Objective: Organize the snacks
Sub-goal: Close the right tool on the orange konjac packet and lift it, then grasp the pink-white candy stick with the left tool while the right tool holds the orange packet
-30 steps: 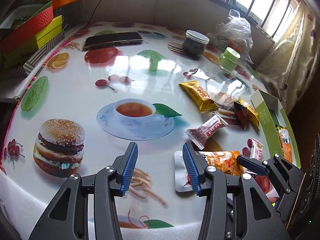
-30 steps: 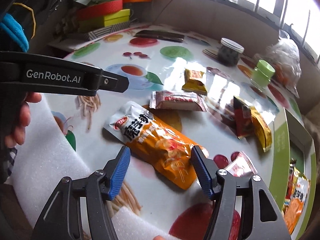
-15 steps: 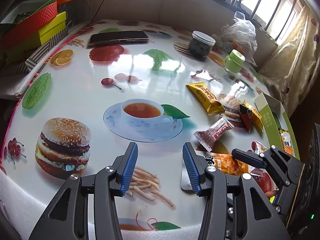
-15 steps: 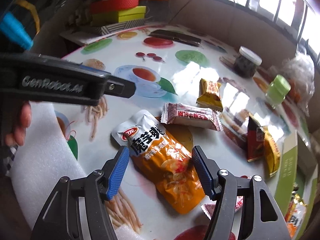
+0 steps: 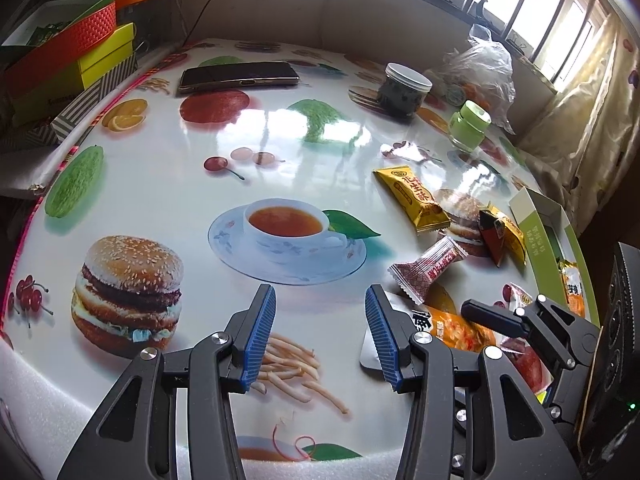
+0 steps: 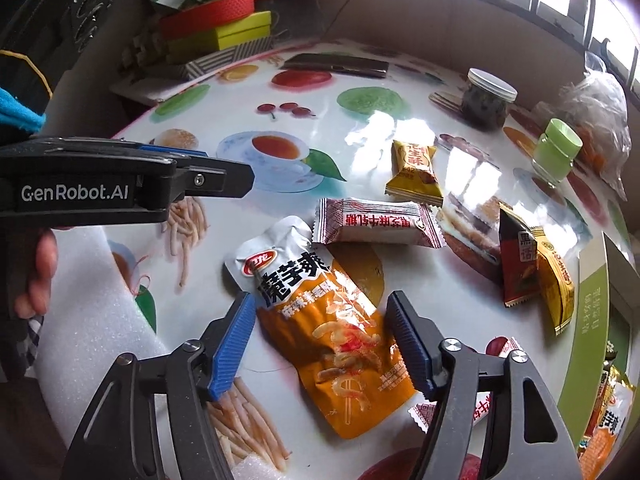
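Closer now than a second ago, the right gripper [image 6: 320,340] is straddling the orange pouch [image 6: 332,344], its jaws closing with the pouch lying between them but neither pad pressing on it yet. Just beyond its tips a red-and-white bar [image 6: 376,222] is lying across the table [image 6: 400,132], a yellow packet [image 6: 414,170] farther on, two more packets [image 6: 536,268] off to its right (overlapping each other). Farther right, the green box [image 6: 592,304] is holding another orange pouch. To its left, the left gripper [image 5: 320,336] is hanging half open over printed fries, nothing between its pads.
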